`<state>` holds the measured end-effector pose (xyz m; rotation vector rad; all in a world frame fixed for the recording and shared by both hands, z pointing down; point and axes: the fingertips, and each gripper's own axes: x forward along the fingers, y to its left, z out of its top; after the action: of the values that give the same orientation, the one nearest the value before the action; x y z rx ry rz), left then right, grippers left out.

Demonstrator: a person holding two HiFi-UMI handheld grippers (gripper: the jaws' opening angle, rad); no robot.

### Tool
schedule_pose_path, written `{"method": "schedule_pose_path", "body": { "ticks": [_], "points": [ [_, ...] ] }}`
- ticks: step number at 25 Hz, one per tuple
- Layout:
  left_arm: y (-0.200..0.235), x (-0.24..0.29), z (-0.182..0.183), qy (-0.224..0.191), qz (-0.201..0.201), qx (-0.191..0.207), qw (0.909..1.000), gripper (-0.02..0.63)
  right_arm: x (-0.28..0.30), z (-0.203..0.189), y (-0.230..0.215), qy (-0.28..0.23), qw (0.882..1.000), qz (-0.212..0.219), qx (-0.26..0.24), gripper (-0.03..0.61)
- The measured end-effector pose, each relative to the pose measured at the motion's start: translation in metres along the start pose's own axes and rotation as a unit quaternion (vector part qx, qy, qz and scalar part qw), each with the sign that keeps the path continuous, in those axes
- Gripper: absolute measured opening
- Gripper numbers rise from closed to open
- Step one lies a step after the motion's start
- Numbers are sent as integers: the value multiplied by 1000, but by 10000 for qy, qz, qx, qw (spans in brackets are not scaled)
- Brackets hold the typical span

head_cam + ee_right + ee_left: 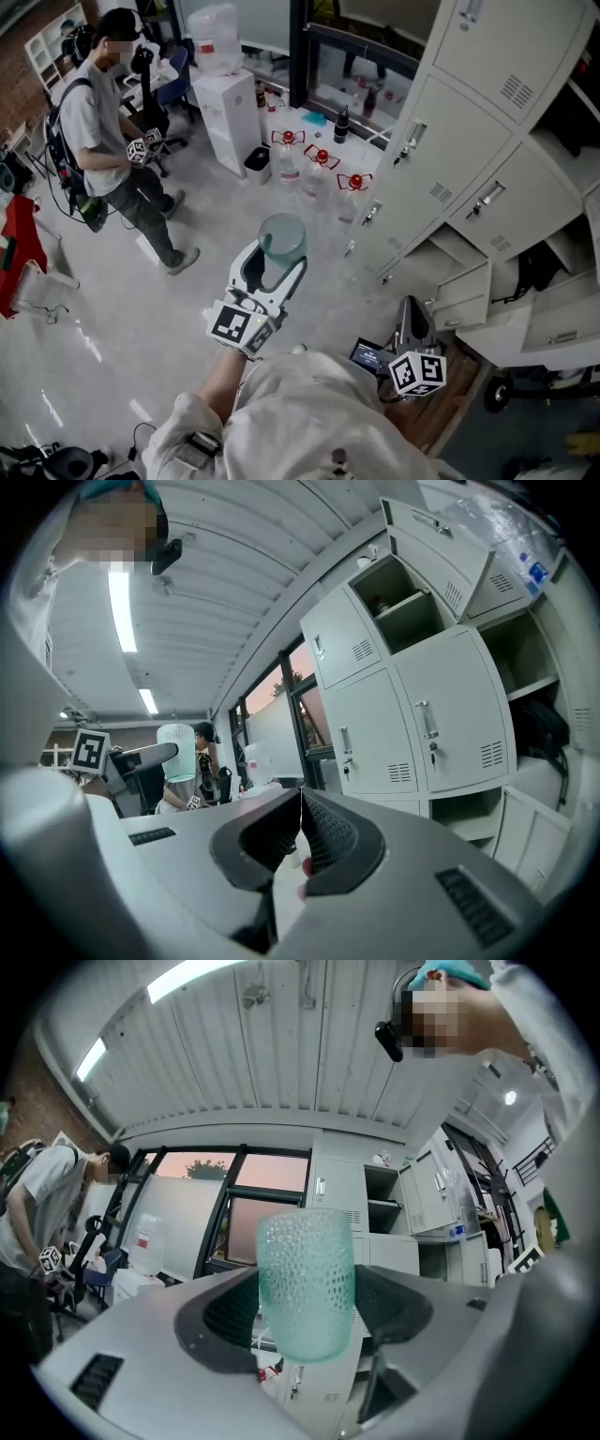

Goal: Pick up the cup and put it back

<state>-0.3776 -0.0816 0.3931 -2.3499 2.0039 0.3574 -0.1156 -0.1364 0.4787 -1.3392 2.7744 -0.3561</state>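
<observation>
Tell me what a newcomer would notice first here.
A pale green dimpled cup, clamped in mid-air by the left gripper, fills the middle of the head view. To its right stands a bank of grey lockers, some with their doors open. At the upper left a second person stands on the floor holding marker cubes.

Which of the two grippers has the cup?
The left gripper, its jaws clamped on the pale green cup. The right gripper has its jaws shut together with nothing between them.
</observation>
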Motion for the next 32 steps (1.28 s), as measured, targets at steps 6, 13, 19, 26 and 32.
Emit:
{"method": "schedule_pose_path", "body": {
  "ticks": [6,13,19,26,32],
  "points": [
    [-12,-4,-9,117,-481,-81,9987,319,-6,-10,22,-36,9999,-124,105,25],
    [-20,-5,-4,-27,-568,-88,9983,319,-10,-21,31,134,9998,-127,37,25],
    [-12,-13,-9,50,-402,-73,9992,320,-8,-26,30,190,9998,-91,13,25],
    [-26,3,-15,186,-527,-8,9984,319,-14,-24,16,191,9996,-178,51,25],
    [-56,32,-27,437,-736,58,9963,319,-20,-23,-16,168,9991,-335,182,25]
  ]
}}
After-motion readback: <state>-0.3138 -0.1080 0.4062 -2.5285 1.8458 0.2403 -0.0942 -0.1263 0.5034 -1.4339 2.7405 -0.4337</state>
